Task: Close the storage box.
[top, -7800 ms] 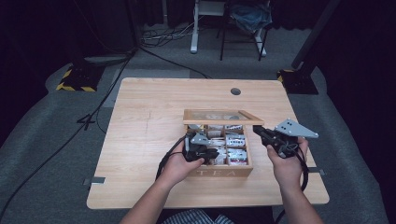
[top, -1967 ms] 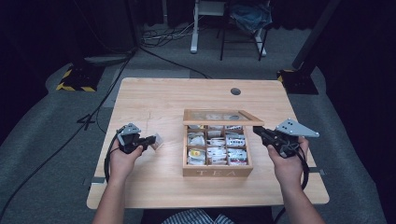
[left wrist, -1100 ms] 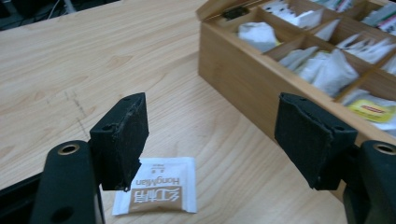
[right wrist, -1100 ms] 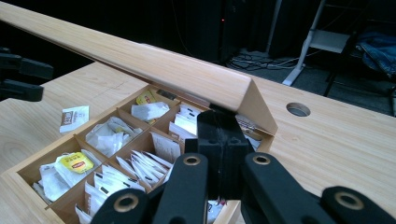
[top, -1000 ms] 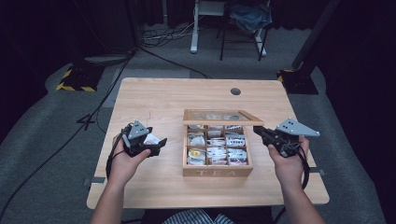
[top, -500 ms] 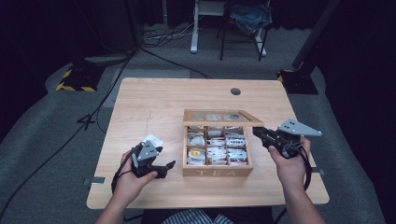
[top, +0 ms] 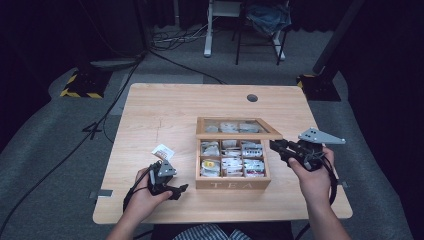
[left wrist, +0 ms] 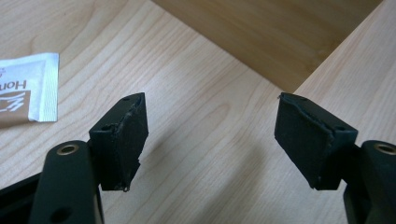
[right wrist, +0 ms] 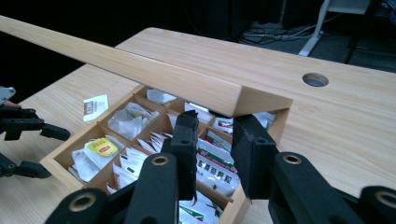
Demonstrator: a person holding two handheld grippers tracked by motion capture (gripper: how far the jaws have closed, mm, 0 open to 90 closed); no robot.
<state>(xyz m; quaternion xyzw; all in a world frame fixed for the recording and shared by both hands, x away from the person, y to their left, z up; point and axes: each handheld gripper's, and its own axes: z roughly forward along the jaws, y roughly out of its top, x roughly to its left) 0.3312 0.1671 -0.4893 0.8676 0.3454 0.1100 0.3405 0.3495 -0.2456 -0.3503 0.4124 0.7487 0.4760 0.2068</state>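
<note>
Now spread wide and empty: left hand-held gripper [top: 179, 192], low over the pale wooden worktop [top: 175, 110], just off the front left corner of the open wooden tea box with small compartments [top: 232, 184]. Nothing between its black pads [left wrist: 126, 126] but bare wood grain. Moved down and back toward the person over the last second, away from the spot where it hung before.

Left behind on the worktop, beyond that gripper and apart from it: small white-and-brown paper tea sachet [top: 163, 151], lying flat, near the box's left wall but not touching it. Taken out of the box, then, and set down; that part looks finished.

On the other side, right hand-held gripper [top: 276, 149] at the box's right rim, kept in place, its jaws having just been opening from a full pinch. Tips now parted, sitting right under the near corner of the glass-paned wooden lid [right wrist: 140, 60], with no pad seen pressing on it. Lid raised and tilted above the rear compartments, other sachets in view beneath.

Probably a release of the lid, so closing the box seems next. Risk of the lid dropping sharply once fully let go.
</note>
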